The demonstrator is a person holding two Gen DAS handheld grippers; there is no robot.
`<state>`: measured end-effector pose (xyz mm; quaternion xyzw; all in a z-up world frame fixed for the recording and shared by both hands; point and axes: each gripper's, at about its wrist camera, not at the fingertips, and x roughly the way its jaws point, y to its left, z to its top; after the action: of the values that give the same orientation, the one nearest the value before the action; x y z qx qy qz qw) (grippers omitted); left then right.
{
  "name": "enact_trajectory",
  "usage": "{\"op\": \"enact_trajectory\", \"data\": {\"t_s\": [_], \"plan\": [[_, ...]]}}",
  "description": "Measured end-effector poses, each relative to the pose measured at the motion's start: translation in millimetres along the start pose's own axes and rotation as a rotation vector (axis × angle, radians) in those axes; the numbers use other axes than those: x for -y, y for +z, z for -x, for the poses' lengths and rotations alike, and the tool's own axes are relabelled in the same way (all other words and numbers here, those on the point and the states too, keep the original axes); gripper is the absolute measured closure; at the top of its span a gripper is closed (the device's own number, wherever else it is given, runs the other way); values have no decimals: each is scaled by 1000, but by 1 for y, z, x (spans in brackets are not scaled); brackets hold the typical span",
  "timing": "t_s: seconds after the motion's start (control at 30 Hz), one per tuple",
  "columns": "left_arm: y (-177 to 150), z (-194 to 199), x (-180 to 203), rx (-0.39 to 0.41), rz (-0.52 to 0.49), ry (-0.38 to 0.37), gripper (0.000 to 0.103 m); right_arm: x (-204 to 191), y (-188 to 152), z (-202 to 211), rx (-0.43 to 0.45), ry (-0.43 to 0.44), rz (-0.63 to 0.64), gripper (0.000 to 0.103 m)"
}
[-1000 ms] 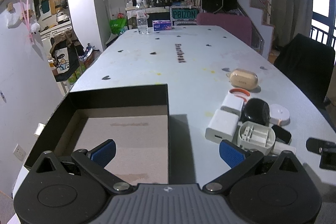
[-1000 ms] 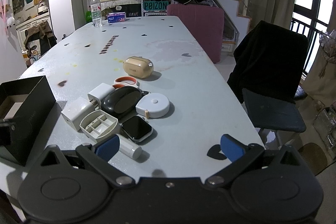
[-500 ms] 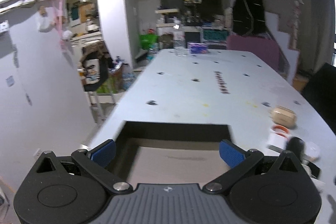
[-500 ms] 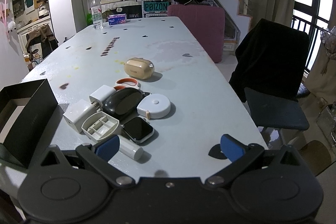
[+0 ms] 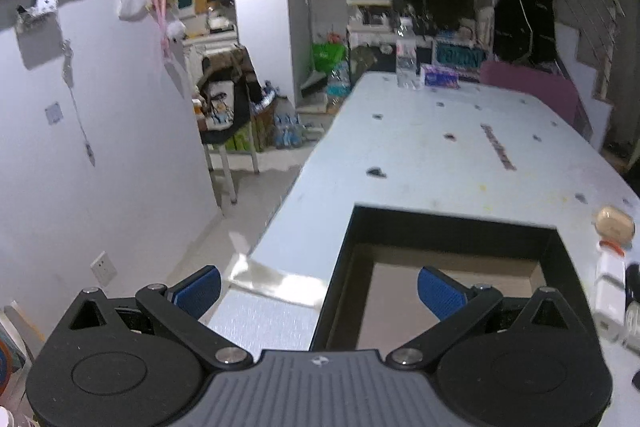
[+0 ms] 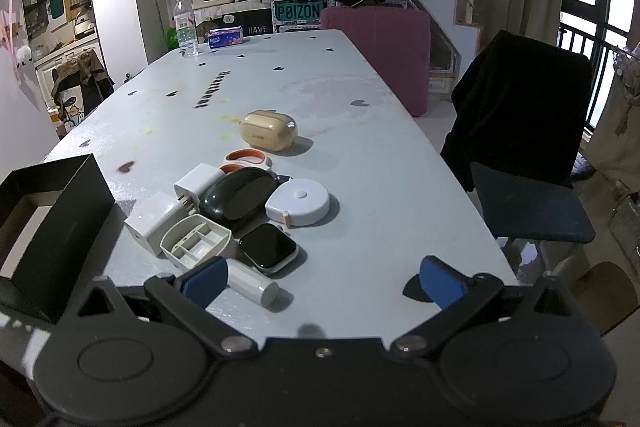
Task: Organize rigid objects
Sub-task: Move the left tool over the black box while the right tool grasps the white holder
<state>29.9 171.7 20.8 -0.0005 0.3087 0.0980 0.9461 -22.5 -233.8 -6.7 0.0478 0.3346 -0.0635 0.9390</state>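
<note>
With both the left tongs [image 5: 318,289] and right tongs [image 6: 322,281] wide open and empty, the crowded gadgets, smartwatch [image 6: 269,247] touching white cylinder [image 6: 252,282], right of the black box [image 6: 48,227] on the tabletop [image 6: 380,155], could get knocked aside by a careless reach.

- pale table [image 6: 360,155] fills mid-frame — heart stickers all over
- black box [image 6: 44,211] at left edge
- gadget cluster centre-left — charger [image 6: 154,221], smartwatch [image 6: 269,248], tape measure [image 6: 298,203]
- water bottle [image 6: 187,27] upper left
</note>
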Motion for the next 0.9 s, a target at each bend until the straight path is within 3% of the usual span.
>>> {"op": "enact_trajectory", "data": {"t_s": [0.23, 0.43, 0.5, 0.57, 0.63, 0.67, 0.83, 0.9], "plan": [[-14, -7, 4, -41, -55, 18, 0, 5, 6, -6, -1, 16, -95, 0], [-14, -15, 1, -92, -18, 45, 0, 5, 13, -27, -27, 66, -210, 0], [-15, -16, -2, -97, -8, 22, 2, 0, 13, -32, -51, 71, -215, 0], [-15, -19, -3, -111, -6, 26, 11, -7, 12, -34, -55, 81, -201, 0], [-17, -23, -1, -127, -23, 32, 32, -11, 10, -36, -48, 107, -175, 6], [-18, -25, 0, -134, -31, 31, 37, -14, 9, -36, -47, 128, -149, 10], [-22, -32, 5, -163, -59, 27, 80, -26, 10, -39, -69, 194, -77, 14], [-22, -32, 3, -164, -54, 4, 87, -34, 10, -42, -81, 216, -35, 17]]}}
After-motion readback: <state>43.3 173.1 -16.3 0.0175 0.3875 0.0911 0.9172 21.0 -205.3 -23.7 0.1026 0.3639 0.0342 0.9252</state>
